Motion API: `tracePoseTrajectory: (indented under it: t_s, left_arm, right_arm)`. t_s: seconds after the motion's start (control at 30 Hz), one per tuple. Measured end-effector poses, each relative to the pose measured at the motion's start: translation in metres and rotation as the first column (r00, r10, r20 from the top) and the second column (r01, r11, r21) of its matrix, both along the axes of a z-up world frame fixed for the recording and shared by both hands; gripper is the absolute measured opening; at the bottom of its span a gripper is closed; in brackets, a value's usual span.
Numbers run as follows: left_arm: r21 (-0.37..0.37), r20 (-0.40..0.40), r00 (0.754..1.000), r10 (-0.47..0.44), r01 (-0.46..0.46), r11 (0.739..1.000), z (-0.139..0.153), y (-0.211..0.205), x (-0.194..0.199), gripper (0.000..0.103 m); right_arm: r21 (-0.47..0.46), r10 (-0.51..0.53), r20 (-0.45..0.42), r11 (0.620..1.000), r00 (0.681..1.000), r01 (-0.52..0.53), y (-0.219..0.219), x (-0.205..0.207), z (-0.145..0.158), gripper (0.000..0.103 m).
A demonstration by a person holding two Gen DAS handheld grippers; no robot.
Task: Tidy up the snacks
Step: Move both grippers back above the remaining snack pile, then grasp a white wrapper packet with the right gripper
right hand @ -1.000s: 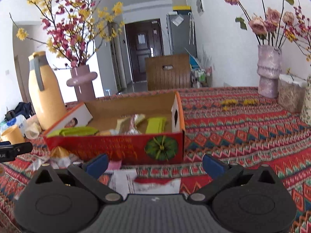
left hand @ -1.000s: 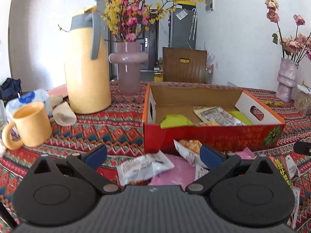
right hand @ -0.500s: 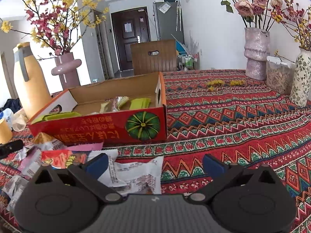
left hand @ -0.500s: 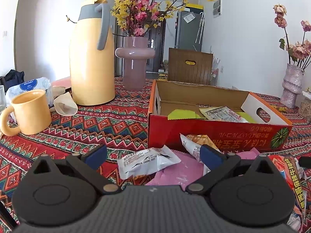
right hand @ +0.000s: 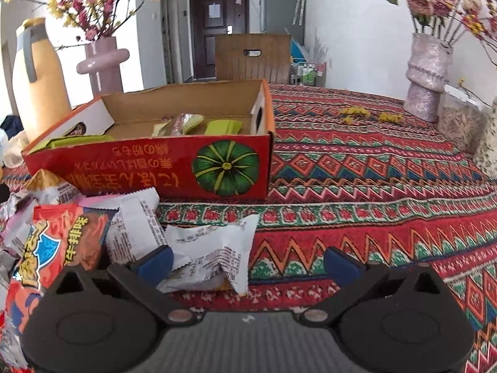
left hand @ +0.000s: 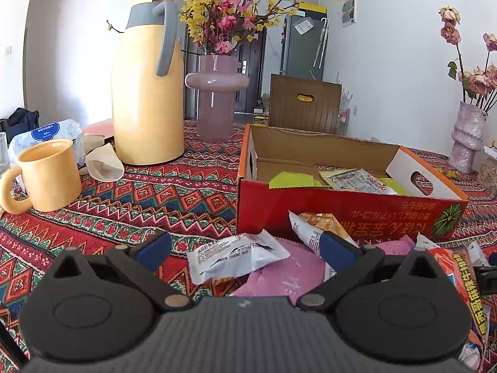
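Observation:
A red cardboard box (left hand: 341, 214) (right hand: 174, 168) stands open on the patterned cloth, with green and printed snack packets inside. Loose snacks lie heaped in front of it. My left gripper (left hand: 245, 253) is open and low over a white packet (left hand: 236, 256) and a pink packet (left hand: 292, 276), holding nothing. An orange packet (left hand: 320, 220) leans on the box front. My right gripper (right hand: 248, 262) is open just above a crumpled white packet (right hand: 211, 251). A red chip bag (right hand: 59, 248) lies to its left.
A yellow mug (left hand: 46, 174), a yellow thermos jug (left hand: 147, 93) and a pink flower vase (left hand: 216, 102) stand left of the box. Another vase (right hand: 428, 74) and a woven container (right hand: 462, 124) stand far right. A wooden chair back (right hand: 253, 57) shows beyond the table.
Both grippers have come lower and closer to the heap of loose snacks in front of the box. Both stayed open, and nothing was picked up.

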State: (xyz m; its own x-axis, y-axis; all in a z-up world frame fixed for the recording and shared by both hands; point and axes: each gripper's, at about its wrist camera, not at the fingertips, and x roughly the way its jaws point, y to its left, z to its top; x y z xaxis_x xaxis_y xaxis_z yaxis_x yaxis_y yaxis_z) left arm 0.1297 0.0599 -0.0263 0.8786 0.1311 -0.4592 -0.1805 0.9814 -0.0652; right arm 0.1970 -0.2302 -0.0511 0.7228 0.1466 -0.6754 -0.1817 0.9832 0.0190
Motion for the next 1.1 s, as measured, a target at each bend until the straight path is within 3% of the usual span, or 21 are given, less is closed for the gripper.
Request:
tracePoseTrajectory:
  t_s: [0.67,0.77,0.83,0.9,1.1]
  left_arm:
    - [-0.011,0.005,1.000,0.004,-0.004,1.000,0.000,0.001,-0.001,0.103]
    - [-0.012,0.004,1.000,0.004,-0.004,1.000,0.000,0.001,-0.001,0.103]
    - [-0.012,0.004,1.000,0.005,-0.005,1.000,0.000,0.001,-0.001,0.103]
    - [-0.011,0.004,1.000,0.004,-0.004,1.000,0.000,0.001,-0.001,0.103]
    - [-0.011,0.000,1.000,0.005,-0.005,1.000,-0.001,0.001,-0.001,0.103]
  right_arm:
    - [0.007,0.016,-0.043,1.000,0.999,-0.016,0.005,0.020,-0.010,0.103]
    - [0.025,0.018,-0.014,1.000,1.000,-0.018,0.003,0.015,-0.006,0.081]
    - [0.038,0.020,-0.003,0.999,1.000,-0.020,0.001,0.013,-0.004,0.057]
    - [0.055,0.015,0.003,0.998,1.000,-0.015,-0.002,0.011,-0.002,0.042]
    - [0.110,-0.036,0.063,0.994,0.997,0.029,-0.019,0.003,0.006,0.023]
